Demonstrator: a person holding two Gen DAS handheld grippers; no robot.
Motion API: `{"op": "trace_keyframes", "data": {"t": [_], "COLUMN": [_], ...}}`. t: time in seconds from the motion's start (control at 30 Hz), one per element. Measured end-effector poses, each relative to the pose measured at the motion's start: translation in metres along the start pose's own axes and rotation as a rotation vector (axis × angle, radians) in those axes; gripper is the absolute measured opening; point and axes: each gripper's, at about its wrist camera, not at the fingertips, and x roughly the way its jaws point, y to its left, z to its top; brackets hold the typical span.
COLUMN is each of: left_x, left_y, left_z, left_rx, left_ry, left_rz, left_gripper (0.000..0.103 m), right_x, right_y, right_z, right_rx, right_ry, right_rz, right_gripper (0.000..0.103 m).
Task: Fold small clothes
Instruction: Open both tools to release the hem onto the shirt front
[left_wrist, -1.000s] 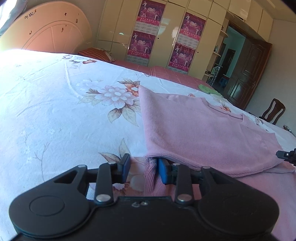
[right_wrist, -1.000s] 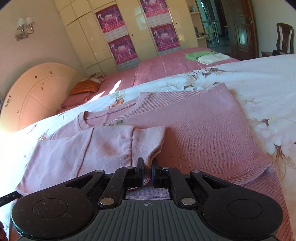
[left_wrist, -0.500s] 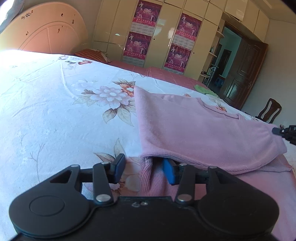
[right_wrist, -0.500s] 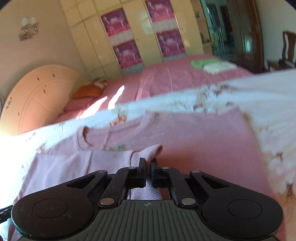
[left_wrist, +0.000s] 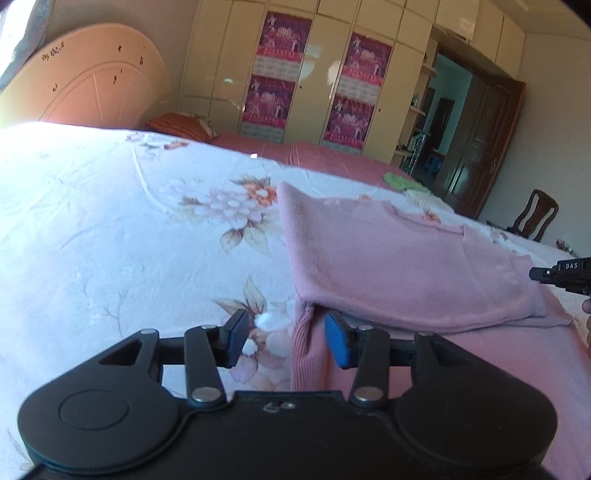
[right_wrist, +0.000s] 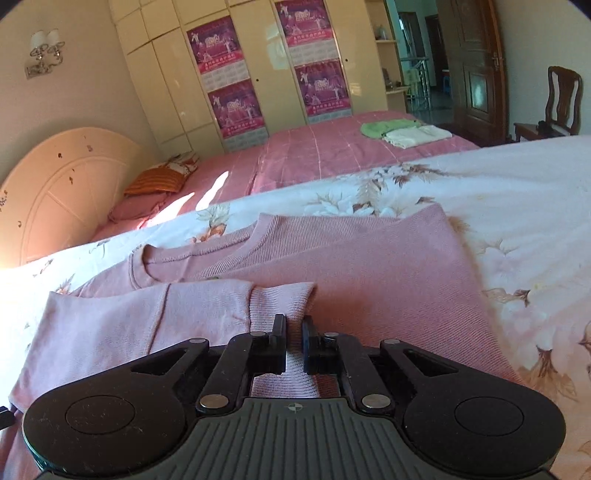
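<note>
A small pink knit sweater (left_wrist: 399, 266) lies on the floral bedsheet (left_wrist: 110, 229), with one side folded over its middle. My left gripper (left_wrist: 286, 338) is open at the sweater's near left corner, with the ribbed hem (left_wrist: 308, 354) between its spread fingers. My right gripper (right_wrist: 294, 341) is shut on the ribbed sleeve cuff (right_wrist: 282, 299), which lies folded across the sweater's body (right_wrist: 369, 280) below the neckline (right_wrist: 199, 254). The right gripper's tip also shows at the right edge of the left wrist view (left_wrist: 561, 275).
The floral bedsheet (right_wrist: 517, 192) spreads around the sweater. A second bed with a pink cover (right_wrist: 314, 155) stands behind, with folded green and white clothes (right_wrist: 399, 133) on it. Wardrobes, a dark door and a wooden chair (right_wrist: 557, 103) line the far wall.
My left gripper has opened wider at the hem and drawn back a little. My right gripper has carried the sleeve cuff over the sweater's body and lowered it there.
</note>
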Motion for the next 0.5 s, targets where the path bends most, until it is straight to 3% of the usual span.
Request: {"op": "trace_keyframes", "data": {"t": [0.1, 0.2, 0.27, 0.33, 0.43, 0.5], "left_x": [0.009, 0.049, 0.077, 0.094, 0.083, 0.08], "left_y": [-0.017, -0.046, -0.054, -0.046, -0.023, -0.025], "left_z": [0.023, 0.039, 0.035, 0.025, 0.02, 0.026], "left_rx": [0.001, 0.061, 0.075, 0.082, 0.032, 0.043], "left_ry": [-0.032, 0.026, 0.076, 0.119, 0.089, 0.087], "left_rz": [-0.084, -0.133, -0.127, -0.042, -0.037, -0.031], "left_gripper": [0.047, 0.05, 0.05, 0.044, 0.034, 0.035], "right_x": [-0.01, -0.01, -0.001, 0.01, 0.013, 0.012], "right_y": [0.004, 0.012, 0.015, 0.018, 0.011, 0.006], "right_z": [0.002, 0.001, -0.001, -0.007, -0.009, -0.007], "right_rx": [0.001, -0.014, -0.012, -0.039, -0.012, 0.004], "right_ry": [-0.026, -0.051, -0.011, 0.026, 0.015, -0.005], "right_rz": [0.015, -0.014, 0.0, -0.024, -0.029, -0.017], "right_gripper": [0.005, 0.005, 0.005, 0.005, 0.005, 0.005]}}
